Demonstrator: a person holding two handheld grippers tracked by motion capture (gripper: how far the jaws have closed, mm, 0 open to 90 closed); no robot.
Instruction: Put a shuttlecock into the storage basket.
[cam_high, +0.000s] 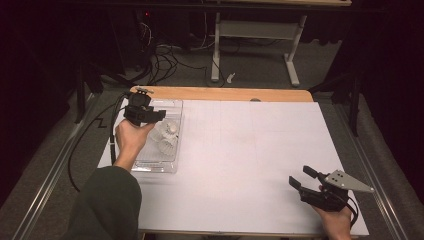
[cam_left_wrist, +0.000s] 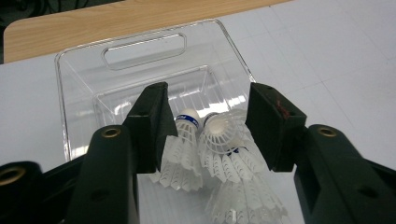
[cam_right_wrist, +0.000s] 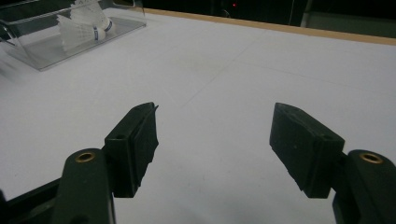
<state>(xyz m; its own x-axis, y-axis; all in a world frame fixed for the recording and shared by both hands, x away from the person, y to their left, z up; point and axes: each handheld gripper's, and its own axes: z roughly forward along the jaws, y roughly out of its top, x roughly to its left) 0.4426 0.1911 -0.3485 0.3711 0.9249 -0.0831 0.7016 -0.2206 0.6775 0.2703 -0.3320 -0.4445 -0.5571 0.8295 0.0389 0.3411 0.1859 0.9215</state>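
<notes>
A clear plastic tray (cam_high: 172, 107) sits at the table's far left with white shuttlecocks (cam_high: 168, 137) in it. My left gripper (cam_high: 159, 115) hovers over the tray, open. In the left gripper view its jaws (cam_left_wrist: 208, 100) stand wide apart above the tray (cam_left_wrist: 140, 46), framing two shuttlecocks (cam_left_wrist: 184, 149) lying side by side, while a third shuttlecock (cam_left_wrist: 243, 200) lies nearer. Nothing is held. My right gripper (cam_high: 301, 176) is open near the front right of the table. In the right gripper view its jaws (cam_right_wrist: 215, 116) are empty above the white surface, with the tray (cam_right_wrist: 42, 51) and a shuttlecock (cam_right_wrist: 84, 25) far off.
The white table top (cam_high: 240, 150) stretches between the two grippers, with a wooden strip (cam_high: 225, 94) along its far edge. Beyond it are cables on the floor (cam_high: 165, 62) and a white desk frame (cam_high: 255, 35).
</notes>
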